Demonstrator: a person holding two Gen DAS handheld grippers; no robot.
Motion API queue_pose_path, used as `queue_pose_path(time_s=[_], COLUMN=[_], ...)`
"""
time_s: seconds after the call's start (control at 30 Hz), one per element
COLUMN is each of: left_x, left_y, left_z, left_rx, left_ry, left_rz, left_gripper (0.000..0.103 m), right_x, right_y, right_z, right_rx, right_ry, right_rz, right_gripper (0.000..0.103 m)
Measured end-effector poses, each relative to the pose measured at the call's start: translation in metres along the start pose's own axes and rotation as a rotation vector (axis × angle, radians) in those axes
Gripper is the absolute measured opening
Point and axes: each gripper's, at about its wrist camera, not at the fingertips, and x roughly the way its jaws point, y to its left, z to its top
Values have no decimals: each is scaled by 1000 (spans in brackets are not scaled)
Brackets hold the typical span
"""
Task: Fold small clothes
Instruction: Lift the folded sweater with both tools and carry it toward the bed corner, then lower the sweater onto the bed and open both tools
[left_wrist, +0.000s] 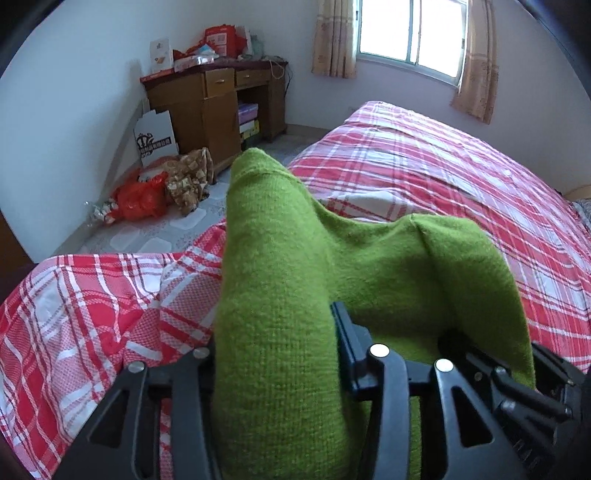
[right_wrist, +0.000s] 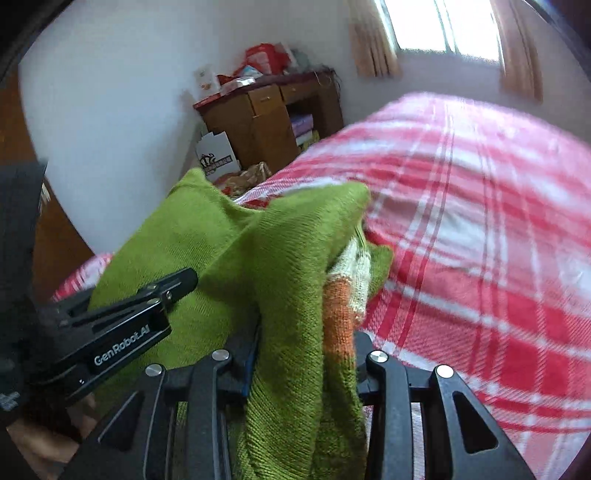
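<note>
Over plaid bedspread (left_wrist: 424, 166), both grippers pinch green sweater (left_wrist: 273, 295).

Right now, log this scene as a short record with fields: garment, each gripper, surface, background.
garment: green knitted sweater with an orange and white knit patch, bunched and lifted over the bed
left gripper: green knit between its jaws; grip unclear
right gripper: shut on a thick fold of the sweater
surface: red and white plaid bedsheet, wrinkled near the left gripper
background: brown wooden desk with clutter on top, curtained window
</note>
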Motion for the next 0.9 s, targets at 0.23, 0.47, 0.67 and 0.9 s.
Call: queue_pose_path(time_s=[0.23,0.47,0.67,0.9], left_x=[11,6,-5,-60], left_y=[15,18,18,15], left_z=[7,5,2,-28], left_rx=[-74,-49,-56,6], left_ry=[60,58,59,15], left_rz=[-8,39,100,147], left_gripper=[72,90,98,99], right_x=[8,-42,-115,-82], right_y=[-23,-13,55,63], right_z=[0,-20,-58,-79], right_rx=[148,111,-155,-179], right_ry=[31,-48,-266,-81], right_rz=[103,0,-256,-231], right_gripper=[42,48,46,32])
